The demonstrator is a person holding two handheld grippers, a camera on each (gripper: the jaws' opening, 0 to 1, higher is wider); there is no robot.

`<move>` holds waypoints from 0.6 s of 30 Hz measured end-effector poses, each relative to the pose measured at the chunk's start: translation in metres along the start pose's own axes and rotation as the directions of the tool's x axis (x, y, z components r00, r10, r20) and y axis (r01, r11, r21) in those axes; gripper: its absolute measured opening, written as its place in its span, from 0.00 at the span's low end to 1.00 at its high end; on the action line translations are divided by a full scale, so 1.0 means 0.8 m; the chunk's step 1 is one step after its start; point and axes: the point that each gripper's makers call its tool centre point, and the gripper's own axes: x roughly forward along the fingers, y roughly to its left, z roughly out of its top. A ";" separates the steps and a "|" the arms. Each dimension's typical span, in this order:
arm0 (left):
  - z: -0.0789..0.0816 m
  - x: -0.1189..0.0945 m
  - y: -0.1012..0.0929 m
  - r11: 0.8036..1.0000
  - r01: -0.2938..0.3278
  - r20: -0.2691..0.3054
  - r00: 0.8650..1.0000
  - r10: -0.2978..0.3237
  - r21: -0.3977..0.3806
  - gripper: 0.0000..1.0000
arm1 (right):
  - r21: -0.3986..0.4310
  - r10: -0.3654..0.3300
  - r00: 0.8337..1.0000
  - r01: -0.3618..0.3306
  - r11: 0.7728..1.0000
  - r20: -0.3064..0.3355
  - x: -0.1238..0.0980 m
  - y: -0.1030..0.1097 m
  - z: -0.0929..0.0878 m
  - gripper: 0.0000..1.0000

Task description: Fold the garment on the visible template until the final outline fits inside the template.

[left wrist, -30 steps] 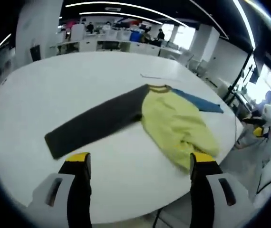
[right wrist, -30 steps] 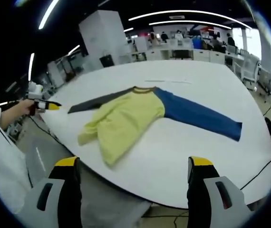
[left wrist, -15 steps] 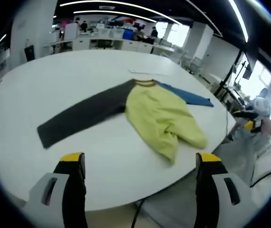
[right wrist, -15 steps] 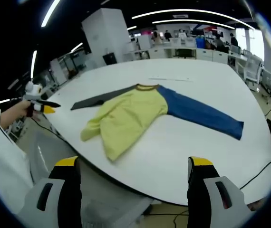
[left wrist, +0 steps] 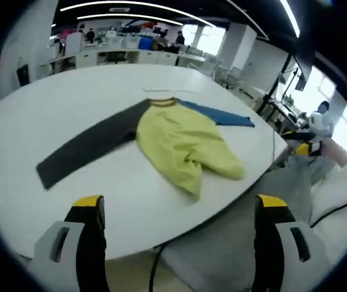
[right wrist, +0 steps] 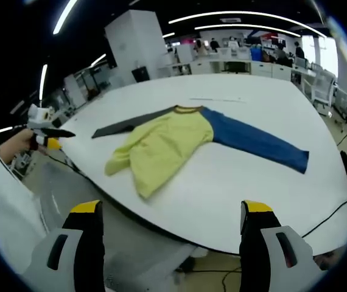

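Both cameras are pulled back from surface [left wrist: 52, 109] since earlier frames; more floor is seen below its near edge, garment [left wrist: 179, 146] itself unmoved. Garment is spread flat on white round surface: yellow body bunched toward near edge, dark grey sleeve [left wrist: 88, 146] and blue sleeve [right wrist: 255, 143] stretched out to opposite sides. Left gripper [left wrist: 176, 213] is held off surface, fingers [left wrist: 88, 210] parted, nothing grasped. Right gripper [right wrist: 167, 216] likewise, fingers [right wrist: 255, 216] spread apart, empty.
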 end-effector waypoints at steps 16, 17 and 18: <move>-0.007 -0.008 -0.028 1.000 0.025 -0.004 1.000 -0.025 0.007 0.99 | 0.012 -0.013 1.000 0.013 1.000 0.005 -0.015 -0.002 -0.009 0.93; -0.007 -0.008 -0.028 1.000 0.026 -0.003 1.000 -0.026 0.006 0.99 | 0.013 -0.015 1.000 0.015 1.000 0.004 -0.015 -0.002 -0.010 0.93; -0.006 -0.009 -0.029 1.000 0.026 -0.002 1.000 -0.026 0.006 0.99 | 0.014 -0.015 1.000 0.015 1.000 0.005 -0.015 -0.002 -0.010 0.93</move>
